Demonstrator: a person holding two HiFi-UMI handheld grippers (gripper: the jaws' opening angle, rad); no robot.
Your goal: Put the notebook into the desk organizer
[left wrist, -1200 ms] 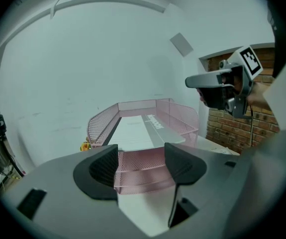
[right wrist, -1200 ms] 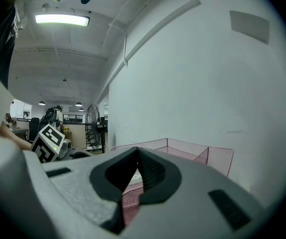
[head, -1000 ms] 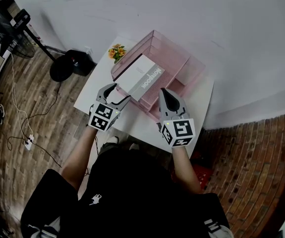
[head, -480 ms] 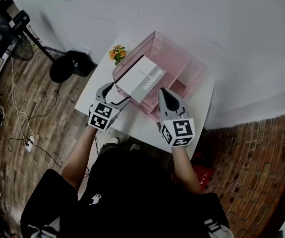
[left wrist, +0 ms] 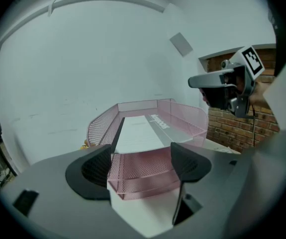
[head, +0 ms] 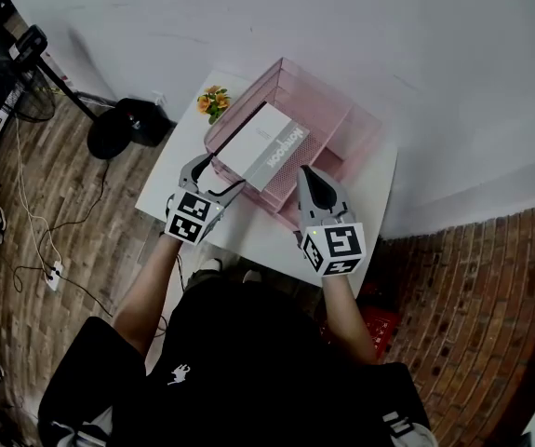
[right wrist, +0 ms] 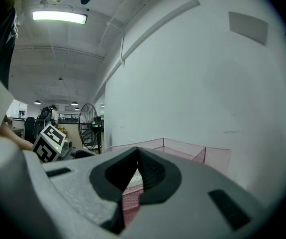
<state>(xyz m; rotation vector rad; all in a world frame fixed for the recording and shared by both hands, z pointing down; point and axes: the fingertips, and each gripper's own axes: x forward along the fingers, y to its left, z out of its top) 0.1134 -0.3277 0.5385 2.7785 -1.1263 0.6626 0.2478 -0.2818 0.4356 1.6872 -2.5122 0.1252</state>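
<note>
The white notebook (head: 263, 147) with a grey printed band lies flat in the top tray of the pink mesh desk organizer (head: 332, 101) on the small white table (head: 248, 226). My left gripper (head: 222, 175) stands open just short of the organizer's near end, with nothing between its fingers. In the left gripper view the notebook (left wrist: 138, 133) runs away from the jaws inside the organizer (left wrist: 143, 171), apart from both pads. My right gripper (head: 306, 173) is shut and empty, with its tip by the organizer's front right side.
A small pot of orange flowers (head: 215, 101) stands at the table's far left corner. The white wall rises right behind the organizer. On the wooden floor at the left are a black fan base (head: 123, 128) and cables. Something red (head: 379, 319) lies below the table's right edge.
The left gripper's jaws have spread a little wider and stand clear of the notebook, which stays in the top tray. The right gripper has not moved.
</note>
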